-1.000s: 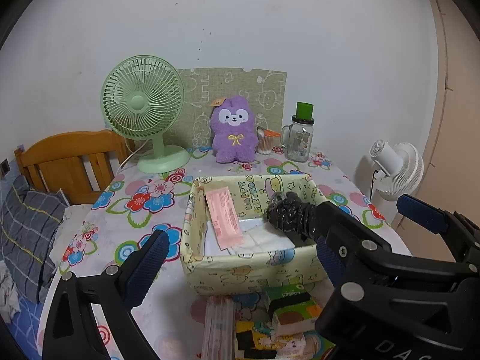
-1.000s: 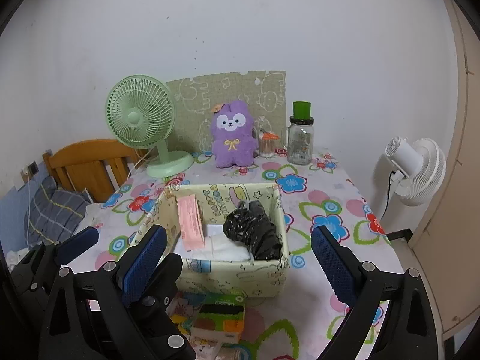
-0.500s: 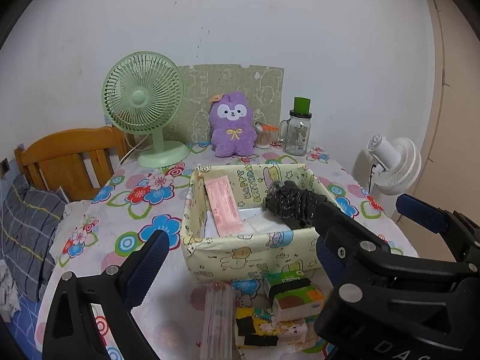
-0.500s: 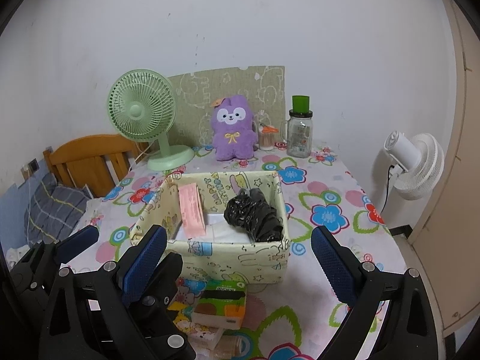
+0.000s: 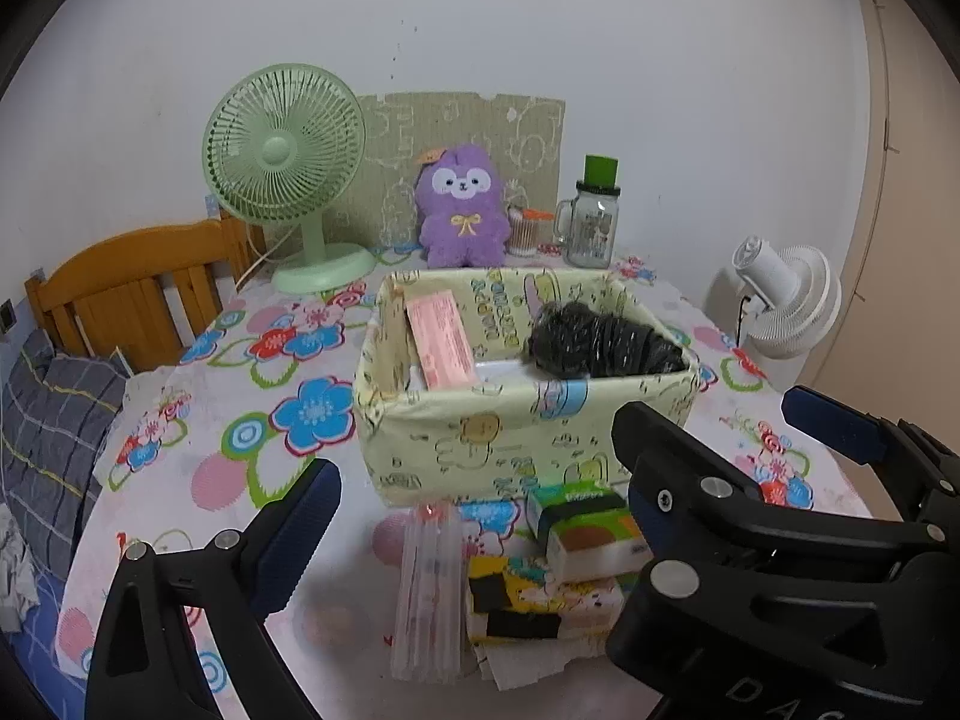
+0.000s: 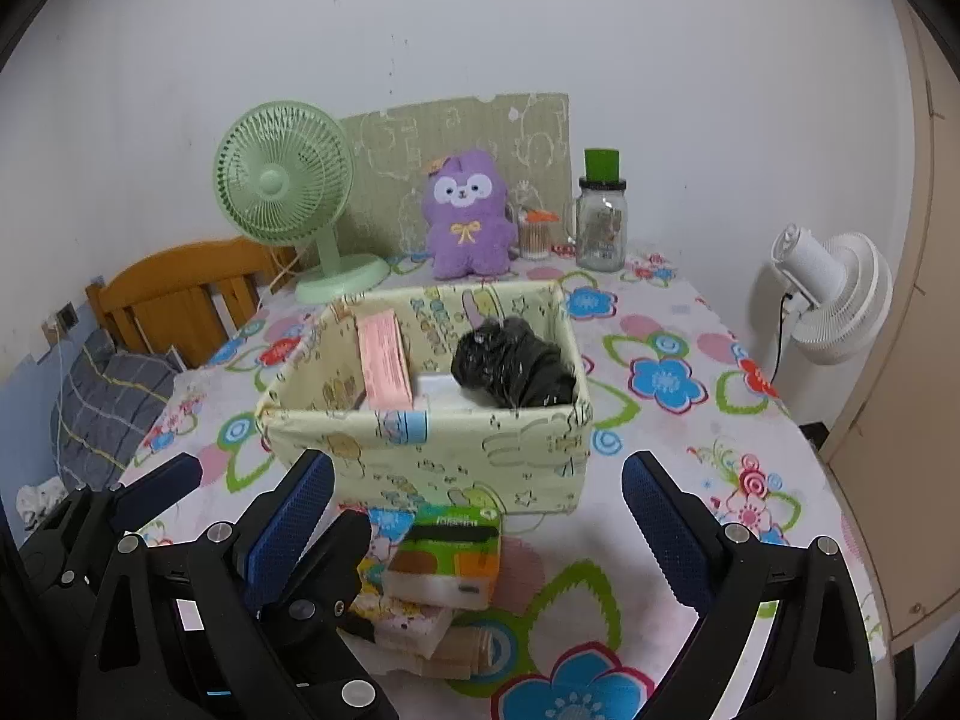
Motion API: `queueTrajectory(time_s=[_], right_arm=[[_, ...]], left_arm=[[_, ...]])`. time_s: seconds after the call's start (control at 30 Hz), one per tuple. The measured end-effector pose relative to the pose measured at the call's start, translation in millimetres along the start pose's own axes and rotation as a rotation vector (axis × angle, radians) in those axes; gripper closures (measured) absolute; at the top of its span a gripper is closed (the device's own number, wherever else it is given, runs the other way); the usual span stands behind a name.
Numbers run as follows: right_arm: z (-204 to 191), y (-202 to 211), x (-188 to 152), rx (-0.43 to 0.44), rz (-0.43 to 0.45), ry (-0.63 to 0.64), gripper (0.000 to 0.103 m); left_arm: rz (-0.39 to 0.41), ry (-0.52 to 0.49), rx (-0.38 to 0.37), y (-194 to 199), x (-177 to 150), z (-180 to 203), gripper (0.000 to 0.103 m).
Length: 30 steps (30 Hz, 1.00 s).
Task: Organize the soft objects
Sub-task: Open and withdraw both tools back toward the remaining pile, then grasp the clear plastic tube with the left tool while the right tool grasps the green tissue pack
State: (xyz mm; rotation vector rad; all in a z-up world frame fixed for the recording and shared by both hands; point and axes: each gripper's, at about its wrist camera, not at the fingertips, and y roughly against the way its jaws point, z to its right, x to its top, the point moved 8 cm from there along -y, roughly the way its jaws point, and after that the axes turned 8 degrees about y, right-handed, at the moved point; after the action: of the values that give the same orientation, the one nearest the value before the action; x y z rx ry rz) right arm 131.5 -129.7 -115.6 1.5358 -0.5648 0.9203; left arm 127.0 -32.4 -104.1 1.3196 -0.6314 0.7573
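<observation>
Flowered bench (image 6: 660,324) holds a fabric bin (image 6: 456,450). Both claws, left claw (image 5: 480,492) and right claw (image 6: 474,498), gape empty. Tissue packs (image 6: 447,558) lie just below, between them, nearer the right.

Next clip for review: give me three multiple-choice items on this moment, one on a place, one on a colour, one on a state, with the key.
1. Where is the black bag?
A. inside the fabric box
B. beside the jar
C. on the chair

2. What colour is the plush toy?
A. green
B. purple
C. white

3. How is the right gripper?
A. shut on a tissue pack
B. shut, empty
C. open, empty

Key: 1 A, it rests against the box's right wall; 2 B, purple fur with a yellow bow; 3 C, fingers spread wide with nothing between them.
</observation>
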Motion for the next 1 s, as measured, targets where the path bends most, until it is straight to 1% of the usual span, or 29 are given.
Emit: queueTrajectory(time_s=[0.27,0.4,0.8,1.0], right_arm=[[-5.4,-9.6,-14.4,0.019,-0.023,-0.004,0.005],[-7.3,-16.0,-20.0,0.019,-0.042,0.0,0.005],[-12.0,-39.5,-31.8,0.026,-0.098,-0.001,0.005],[-15.1,-51.9,-36.0,0.031,-0.129,0.003,0.005]], left_arm=[[-0.02,-0.004,0.016,-6.0,-13.9,-6.6,0.006],[-0.041,0.008,0.01,-12.2,-20.0,-9.3,0.007],[-0.094,0.017,0.016,-33.4,-31.1,-18.0,0.007],[-0.117,0.02,0.031,-42.4,-36.1,-24.6,0.009]])
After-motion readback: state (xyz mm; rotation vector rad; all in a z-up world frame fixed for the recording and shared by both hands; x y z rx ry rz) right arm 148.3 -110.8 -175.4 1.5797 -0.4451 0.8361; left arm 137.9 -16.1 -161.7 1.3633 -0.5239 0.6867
